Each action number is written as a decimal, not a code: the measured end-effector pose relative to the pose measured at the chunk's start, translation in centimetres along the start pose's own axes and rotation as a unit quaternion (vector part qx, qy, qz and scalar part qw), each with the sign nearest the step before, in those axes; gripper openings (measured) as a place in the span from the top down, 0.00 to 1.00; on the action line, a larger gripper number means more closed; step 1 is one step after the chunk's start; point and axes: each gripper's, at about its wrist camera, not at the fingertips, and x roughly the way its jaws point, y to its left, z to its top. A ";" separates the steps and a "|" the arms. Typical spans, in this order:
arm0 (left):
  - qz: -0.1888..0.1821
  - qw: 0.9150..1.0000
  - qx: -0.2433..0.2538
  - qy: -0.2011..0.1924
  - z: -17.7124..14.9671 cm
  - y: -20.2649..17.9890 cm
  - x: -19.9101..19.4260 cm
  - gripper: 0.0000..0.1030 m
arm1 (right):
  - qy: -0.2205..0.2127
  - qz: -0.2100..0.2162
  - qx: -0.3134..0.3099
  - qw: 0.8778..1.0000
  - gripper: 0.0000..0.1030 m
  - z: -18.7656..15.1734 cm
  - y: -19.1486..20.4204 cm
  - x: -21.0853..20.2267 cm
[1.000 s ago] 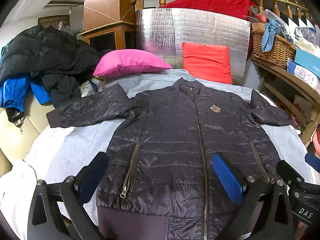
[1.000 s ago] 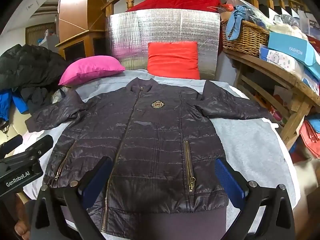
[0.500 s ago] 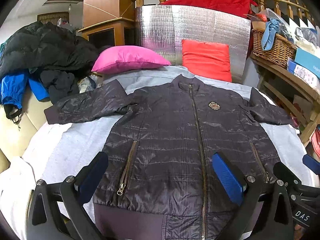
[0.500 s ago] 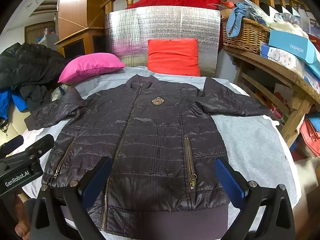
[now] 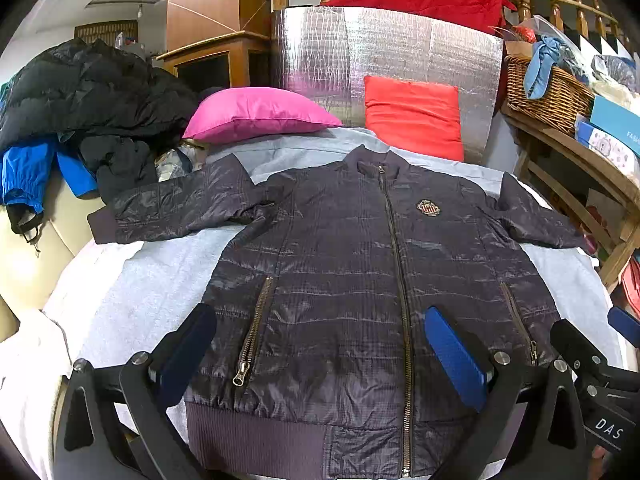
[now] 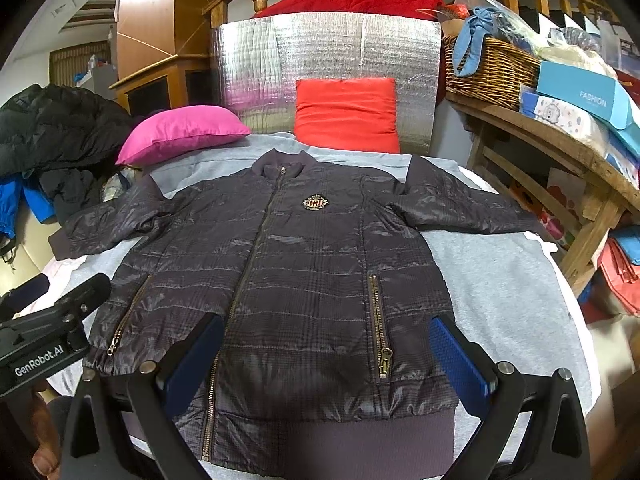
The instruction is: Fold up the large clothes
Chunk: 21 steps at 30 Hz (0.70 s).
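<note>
A dark quilted jacket lies flat and zipped, front up, on a grey sheet, collar at the far end and both sleeves spread sideways. A gold crest sits on its chest. My left gripper hovers open above the hem's left half, its blue pads wide apart with nothing between them. In the right wrist view my right gripper is open too, over the hem's right half near the pocket zip. Each gripper shows at the edge of the other's view.
A pink pillow and a red cushion lean on a silver padded panel at the far end. Dark and blue clothes pile up on the left. On the right, a wooden shelf carries a wicker basket and boxes.
Both grippers have drawn back and up slightly, so more of the jacket's hem and ribbed waistband shows. The jacket itself has not moved. Both stay open.
</note>
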 end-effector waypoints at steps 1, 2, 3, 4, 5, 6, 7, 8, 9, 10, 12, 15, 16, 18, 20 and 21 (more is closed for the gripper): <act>0.000 1.000 0.000 -0.001 0.0 0.0 0.0 0.00 | 0.000 0.000 0.000 1.000 0.00 0.0 0.0 0.0; 0.000 1.000 0.001 0.000 0.0 0.0 0.0 0.00 | 0.000 -0.001 0.001 1.000 0.00 0.0 0.0 -0.1; 0.000 1.000 0.001 0.000 0.0 0.0 0.0 0.00 | 0.000 -0.001 0.001 1.000 0.00 0.0 0.0 -0.1; 0.000 1.000 0.001 0.000 0.0 0.0 0.0 0.00 | 0.000 -0.001 0.000 1.000 0.00 0.1 0.0 -0.2; 0.000 1.000 0.000 0.000 0.0 0.0 0.0 0.00 | -0.001 -0.001 0.001 1.000 0.00 0.1 -0.1 -0.2; 0.000 1.000 0.001 0.000 0.0 0.0 0.0 0.00 | -0.001 -0.001 0.001 1.000 0.00 0.1 -0.1 -0.2; -0.001 1.000 0.001 0.001 -0.1 0.0 0.1 0.00 | -0.001 -0.001 0.002 1.000 0.00 0.1 -0.1 -0.2; -0.001 1.000 0.001 0.002 -0.1 0.0 0.1 0.00 | 0.000 -0.001 0.002 1.000 0.00 0.2 -0.2 -0.2; -0.001 1.000 0.000 0.003 -0.1 0.0 0.1 0.00 | 0.001 -0.001 0.003 1.000 0.00 0.1 -0.2 -0.2; -0.001 1.000 0.000 0.003 -0.1 0.0 0.1 0.00 | 0.001 -0.001 0.003 1.000 0.00 0.1 -0.2 -0.2; -0.001 1.000 0.001 0.003 -0.1 -0.1 0.1 0.00 | 0.001 -0.001 0.003 1.000 0.00 0.1 -0.2 -0.1; 0.000 1.000 0.003 0.004 -0.2 -0.2 0.1 0.00 | 0.002 -0.001 0.003 1.000 0.00 0.1 -0.2 -0.1; 0.000 1.000 0.003 0.005 -0.2 -0.3 0.2 0.00 | 0.002 -0.001 0.002 1.000 0.00 0.1 -0.2 -0.1; 0.000 1.000 0.003 0.007 -0.2 -0.3 0.3 0.00 | 0.002 -0.002 0.003 1.000 0.00 0.2 -0.2 -0.1; 0.001 1.000 0.003 0.007 -0.2 -0.3 0.3 0.00 | 0.002 -0.001 0.004 1.000 0.00 0.1 -0.2 0.0; 0.001 1.000 0.003 0.007 -0.1 -0.3 0.4 0.00 | 0.003 -0.001 0.004 1.000 0.00 0.1 -0.3 0.1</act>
